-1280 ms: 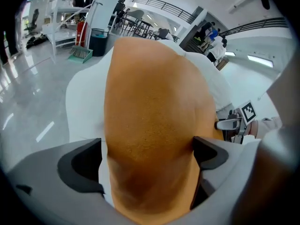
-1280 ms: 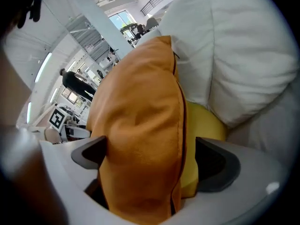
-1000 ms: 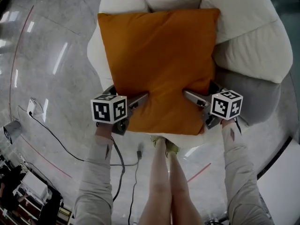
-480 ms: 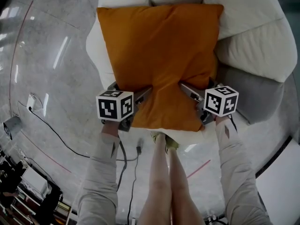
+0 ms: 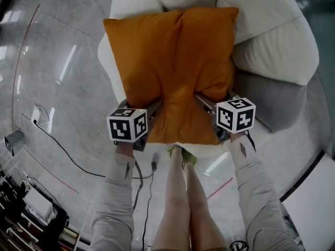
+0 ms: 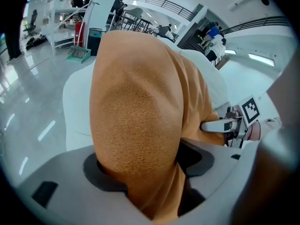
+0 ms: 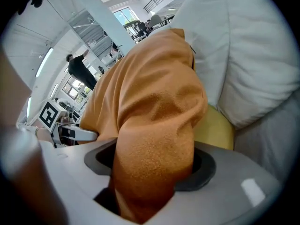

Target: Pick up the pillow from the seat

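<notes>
- pillow [image 5: 172,72]: orange, lies on the white seat [image 5: 272,46], far edge against the backrest. Its near edge is now bunched into a ridge; it was flatter a second ago.
- left gripper [image 5: 156,109], right gripper [image 5: 203,99]: fingers have just been closing and are now roughly half shut, each clamped on a fold of that edge. Grippers are closer together than before.
- Read: grasp made, lift not yet done.
- Gripper views only: fabric fills each gap. Right gripper view shows a yellow patch [image 7: 218,125] under the corner, which I can't identify.

Head view: steeply down from above; gripper views: close along their jaws; all three share the orange pillow [image 5: 172,67]
</notes>
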### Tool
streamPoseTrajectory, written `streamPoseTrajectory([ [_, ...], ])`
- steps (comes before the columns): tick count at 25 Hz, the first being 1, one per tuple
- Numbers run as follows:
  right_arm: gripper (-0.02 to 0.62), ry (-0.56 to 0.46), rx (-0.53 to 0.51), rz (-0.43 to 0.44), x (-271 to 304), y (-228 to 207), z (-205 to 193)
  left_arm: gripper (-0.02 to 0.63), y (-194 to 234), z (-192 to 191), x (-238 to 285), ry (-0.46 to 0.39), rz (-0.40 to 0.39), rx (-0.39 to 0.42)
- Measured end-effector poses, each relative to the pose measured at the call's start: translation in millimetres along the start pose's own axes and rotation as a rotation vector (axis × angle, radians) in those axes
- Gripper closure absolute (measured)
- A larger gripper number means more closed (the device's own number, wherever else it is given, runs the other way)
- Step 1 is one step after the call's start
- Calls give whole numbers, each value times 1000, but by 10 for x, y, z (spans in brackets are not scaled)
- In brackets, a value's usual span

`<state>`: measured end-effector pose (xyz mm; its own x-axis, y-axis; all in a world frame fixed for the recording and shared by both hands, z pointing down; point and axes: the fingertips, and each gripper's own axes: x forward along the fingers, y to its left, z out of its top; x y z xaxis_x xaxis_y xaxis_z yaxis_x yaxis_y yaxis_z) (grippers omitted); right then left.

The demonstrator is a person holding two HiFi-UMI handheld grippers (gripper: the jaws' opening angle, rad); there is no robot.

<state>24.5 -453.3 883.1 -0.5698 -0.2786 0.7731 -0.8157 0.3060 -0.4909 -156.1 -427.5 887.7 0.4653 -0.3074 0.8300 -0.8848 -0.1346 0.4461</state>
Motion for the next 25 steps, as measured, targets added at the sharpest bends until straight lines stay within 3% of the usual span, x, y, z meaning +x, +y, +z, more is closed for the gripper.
streamPoseTrajectory([
  [8,273,19,-62,-11,-359,330,4,270,-175,-160,-438,-36,-7,-59],
  [25,273,-51,-97,-37,-1520,1035,13,270,-833,-220,-1551,-93,-31,-11],
])
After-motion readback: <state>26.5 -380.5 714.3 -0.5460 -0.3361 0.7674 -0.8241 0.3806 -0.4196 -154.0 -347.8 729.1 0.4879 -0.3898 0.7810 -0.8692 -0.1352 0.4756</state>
